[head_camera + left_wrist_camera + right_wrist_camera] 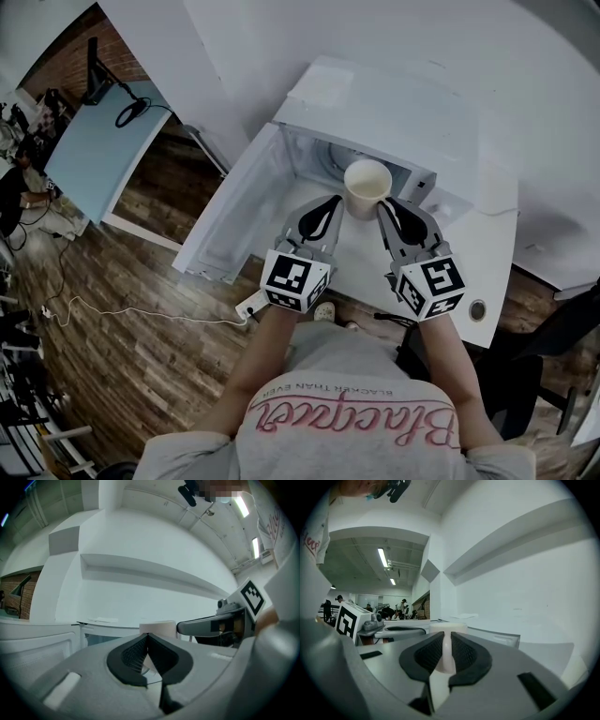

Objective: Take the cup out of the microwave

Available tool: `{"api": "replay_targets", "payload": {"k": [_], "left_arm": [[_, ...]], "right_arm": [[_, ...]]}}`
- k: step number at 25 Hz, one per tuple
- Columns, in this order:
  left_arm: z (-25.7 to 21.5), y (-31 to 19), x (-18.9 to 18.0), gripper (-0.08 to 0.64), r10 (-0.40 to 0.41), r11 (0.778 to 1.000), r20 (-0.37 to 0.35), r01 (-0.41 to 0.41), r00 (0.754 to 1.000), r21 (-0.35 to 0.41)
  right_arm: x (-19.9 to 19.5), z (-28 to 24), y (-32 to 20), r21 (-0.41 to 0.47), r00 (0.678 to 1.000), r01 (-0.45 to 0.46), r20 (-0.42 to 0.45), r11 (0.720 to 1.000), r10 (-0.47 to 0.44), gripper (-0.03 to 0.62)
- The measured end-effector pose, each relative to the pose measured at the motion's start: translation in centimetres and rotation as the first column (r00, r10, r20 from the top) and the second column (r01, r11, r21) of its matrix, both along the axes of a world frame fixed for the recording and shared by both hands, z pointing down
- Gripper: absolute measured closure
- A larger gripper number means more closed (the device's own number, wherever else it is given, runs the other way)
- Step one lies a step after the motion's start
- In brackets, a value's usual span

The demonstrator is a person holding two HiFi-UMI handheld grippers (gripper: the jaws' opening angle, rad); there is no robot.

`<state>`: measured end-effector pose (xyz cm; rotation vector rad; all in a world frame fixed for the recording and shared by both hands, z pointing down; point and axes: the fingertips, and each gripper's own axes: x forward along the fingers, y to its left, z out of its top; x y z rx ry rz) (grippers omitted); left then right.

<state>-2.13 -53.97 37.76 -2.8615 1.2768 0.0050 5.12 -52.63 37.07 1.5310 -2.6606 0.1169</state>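
Both held level — right gripper [385,203] pinches the cup [367,185], left gripper [334,201] closed.

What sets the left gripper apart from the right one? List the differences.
The right gripper is clamped on the cup's wall; the left gripper holds nothing.
The right gripper's jaws stand slightly apart with the cup wall between them; the left gripper's jaws meet at the tips.
Shared: both point toward the open microwave, one on each side of the cup.
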Motion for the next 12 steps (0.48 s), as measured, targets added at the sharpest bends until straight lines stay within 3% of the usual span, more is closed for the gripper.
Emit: {"api": "replay_targets", "payload": {"k": [12], "left_arm": [[-1.3, -0.3, -0.4, 0.555, 0.000, 1.000, -0.018, 0.000, 1.000, 0.029]], "right_arm": [[1.0, -3.3, 1.7, 0.074, 0.999, -0.027, 0.048, 0.997, 0.024, 0.538]]}}
